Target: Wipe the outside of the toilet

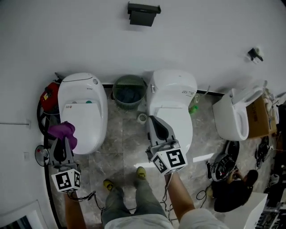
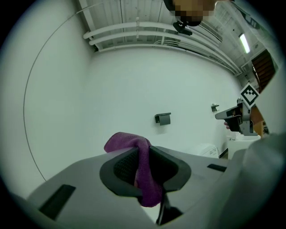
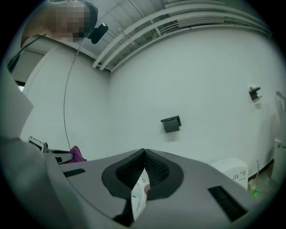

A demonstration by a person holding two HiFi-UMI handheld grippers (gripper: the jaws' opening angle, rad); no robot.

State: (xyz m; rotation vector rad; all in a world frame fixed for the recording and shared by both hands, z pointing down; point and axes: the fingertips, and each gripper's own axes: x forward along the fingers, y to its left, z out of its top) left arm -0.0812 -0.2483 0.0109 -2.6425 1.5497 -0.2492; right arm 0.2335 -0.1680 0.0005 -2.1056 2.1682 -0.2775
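Two white toilets stand against the wall: one at the left (image 1: 82, 112), one in the middle (image 1: 172, 96). My left gripper (image 1: 62, 137) hangs by the left toilet's near left side, shut on a purple cloth (image 1: 64, 131). In the left gripper view the cloth (image 2: 129, 142) drapes over and down between the closed jaws of that gripper (image 2: 144, 152). My right gripper (image 1: 154, 120) is held over the middle toilet's lid. Its jaws (image 3: 143, 154) meet at the tips, pinching a thin white slip (image 3: 138, 192) that hangs down.
A green bin (image 1: 128, 91) sits between the two toilets, with a tape roll (image 1: 142, 118) near it. A third toilet (image 1: 234, 114) lies tilted at the right beside a cardboard box (image 1: 257, 116) and cables. A dark holder (image 1: 143, 13) is on the wall. The person's shoes (image 1: 140, 172) stand on the tiled floor.
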